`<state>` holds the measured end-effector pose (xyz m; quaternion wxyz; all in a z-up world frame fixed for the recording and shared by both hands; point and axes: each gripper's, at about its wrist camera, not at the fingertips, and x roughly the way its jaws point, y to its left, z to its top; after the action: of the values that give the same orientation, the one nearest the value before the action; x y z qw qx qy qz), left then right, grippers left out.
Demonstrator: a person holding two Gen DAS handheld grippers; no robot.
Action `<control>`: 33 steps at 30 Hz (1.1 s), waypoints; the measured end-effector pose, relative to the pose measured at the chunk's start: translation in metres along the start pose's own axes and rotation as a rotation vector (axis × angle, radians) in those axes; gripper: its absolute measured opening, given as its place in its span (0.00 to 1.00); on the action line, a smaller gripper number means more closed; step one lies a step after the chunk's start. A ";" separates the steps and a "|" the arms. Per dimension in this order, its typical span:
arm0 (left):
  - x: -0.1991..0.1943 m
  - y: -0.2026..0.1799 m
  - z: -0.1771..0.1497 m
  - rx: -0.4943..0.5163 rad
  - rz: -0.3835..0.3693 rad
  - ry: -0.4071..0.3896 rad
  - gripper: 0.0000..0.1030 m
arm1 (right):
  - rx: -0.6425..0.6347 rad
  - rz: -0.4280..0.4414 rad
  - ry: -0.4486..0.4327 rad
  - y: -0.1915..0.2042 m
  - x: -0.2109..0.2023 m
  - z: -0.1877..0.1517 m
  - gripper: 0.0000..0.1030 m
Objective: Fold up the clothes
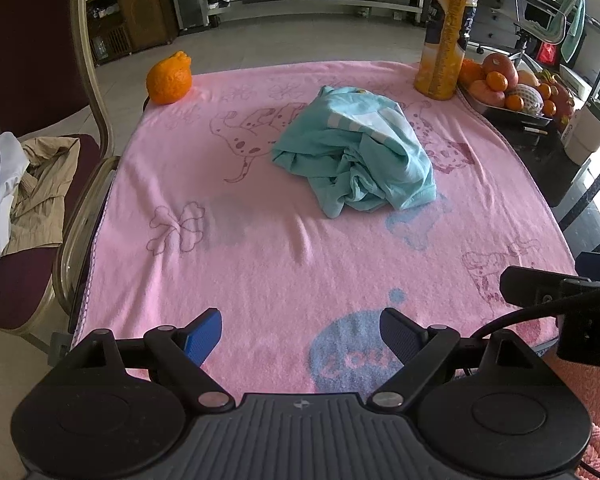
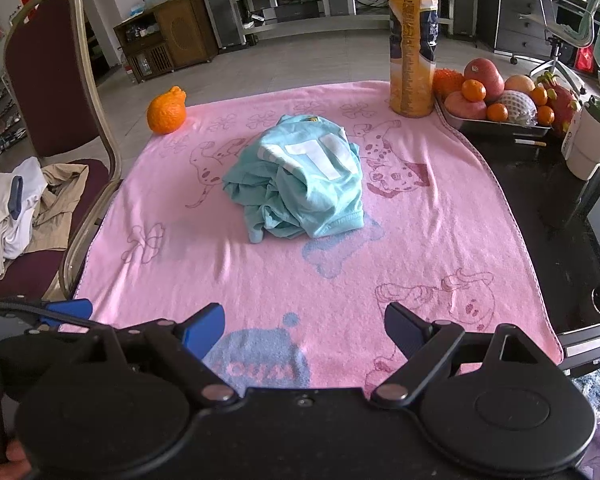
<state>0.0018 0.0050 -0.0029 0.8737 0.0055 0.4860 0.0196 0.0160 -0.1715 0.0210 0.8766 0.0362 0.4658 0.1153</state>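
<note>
A crumpled teal shirt (image 1: 356,152) (image 2: 300,184) with white markings lies in a heap in the middle of a pink patterned towel (image 1: 260,264) (image 2: 440,240) that covers the table. My left gripper (image 1: 302,338) hovers open over the towel's near edge, well short of the shirt, with nothing between its blue pads. My right gripper (image 2: 304,330) is likewise open and empty above the near edge. Part of the left gripper (image 2: 66,310) shows at the left of the right wrist view. More clothes (image 1: 24,184) (image 2: 28,208), white and beige, lie on a chair seat to the left.
A knobbly orange (image 1: 169,79) (image 2: 167,111) sits at the towel's far left corner. A tall juice bottle (image 1: 446,32) (image 2: 414,44) stands at the far right, beside a tray of fruit (image 1: 512,88) (image 2: 500,126). A white cup (image 2: 592,140) is on the dark table at right.
</note>
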 end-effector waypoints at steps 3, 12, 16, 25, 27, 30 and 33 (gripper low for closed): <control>0.000 0.000 0.000 -0.001 0.001 0.000 0.85 | -0.001 0.001 0.000 0.000 0.000 0.000 0.85; 0.000 0.001 -0.001 -0.003 0.002 0.000 0.85 | -0.002 -0.002 -0.002 0.000 0.000 -0.001 0.85; -0.001 0.001 -0.001 -0.005 0.003 0.000 0.85 | -0.004 -0.003 -0.002 0.001 -0.001 -0.001 0.85; 0.000 0.002 -0.001 -0.006 0.006 0.003 0.85 | -0.005 -0.005 0.001 0.001 -0.001 0.000 0.85; -0.001 0.002 -0.001 -0.006 0.007 0.003 0.85 | -0.006 -0.005 0.003 0.001 -0.001 0.000 0.85; 0.000 0.002 0.000 -0.006 0.007 0.005 0.85 | -0.008 -0.005 0.005 0.001 -0.001 -0.001 0.85; 0.000 0.002 0.000 -0.005 0.007 0.005 0.85 | -0.011 -0.005 0.007 0.002 0.000 0.000 0.85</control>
<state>0.0013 0.0073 -0.0029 0.8724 0.0048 0.4882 0.0241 0.0152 -0.1702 0.0214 0.8753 0.0299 0.4685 0.1158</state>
